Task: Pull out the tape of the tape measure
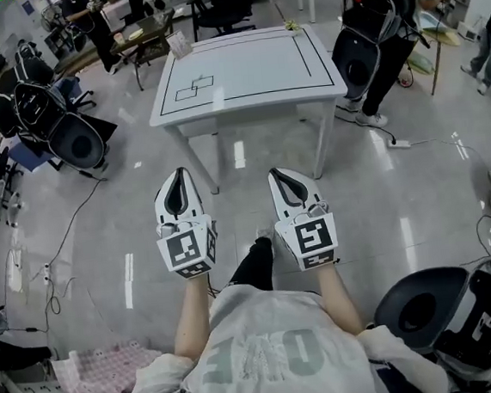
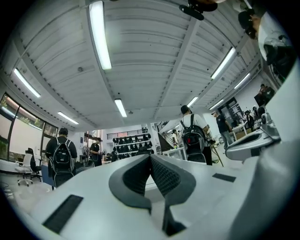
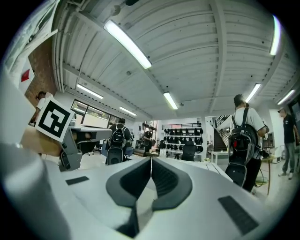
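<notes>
Shirt (image 1: 269,353) closest, at 6 o'clock. Left hand-held gripper (image 1: 178,177) shut tight, nothing in it. Right hand-held gripper (image 1: 278,175) shut too, also holds nothing. Both point to 12 o'clock at white surface (image 1: 242,71), well apart from it. Tape measure not seen; tiny thing (image 1: 288,26) on far edge too small to tell. Step, my guess: getting to surface. Next: find tape measure, open jaws, grab case.

I hold my left gripper (image 1: 178,189) and right gripper (image 1: 286,185) side by side at waist height, jaws closed, both empty.
</notes>
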The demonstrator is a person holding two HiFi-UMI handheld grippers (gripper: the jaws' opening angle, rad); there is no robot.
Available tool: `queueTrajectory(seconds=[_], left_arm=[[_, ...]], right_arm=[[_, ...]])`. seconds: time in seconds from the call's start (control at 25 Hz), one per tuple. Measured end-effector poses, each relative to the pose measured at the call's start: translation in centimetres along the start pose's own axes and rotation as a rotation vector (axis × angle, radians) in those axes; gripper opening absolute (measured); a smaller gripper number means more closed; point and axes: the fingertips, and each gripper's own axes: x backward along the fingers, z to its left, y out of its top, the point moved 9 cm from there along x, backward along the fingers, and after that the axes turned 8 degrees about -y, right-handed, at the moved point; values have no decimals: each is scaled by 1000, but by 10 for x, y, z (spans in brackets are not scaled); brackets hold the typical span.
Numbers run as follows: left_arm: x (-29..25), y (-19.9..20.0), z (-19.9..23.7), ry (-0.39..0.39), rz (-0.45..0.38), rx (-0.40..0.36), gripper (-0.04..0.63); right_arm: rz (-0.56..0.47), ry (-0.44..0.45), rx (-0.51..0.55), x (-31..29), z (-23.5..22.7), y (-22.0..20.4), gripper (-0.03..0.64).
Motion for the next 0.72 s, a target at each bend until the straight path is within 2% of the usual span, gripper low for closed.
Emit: queueTrajectory(seconds=[0.16, 0.32, 0.44, 0.72], left_arm=[[-76, -22, 26, -11, 9, -14, 26], [-155, -39, 64, 22, -16, -7, 26], [-209, -48, 90, 42, -31, -2, 26], [-337, -57, 134, 9, -36, 10, 26]], right_arm=[[56, 21, 22, -92, -16, -18, 31], [79, 34, 26, -188, -33, -25, 31], [87, 36, 12, -248, -49, -21, 31], [97, 26, -21, -375, -84, -2, 31]])
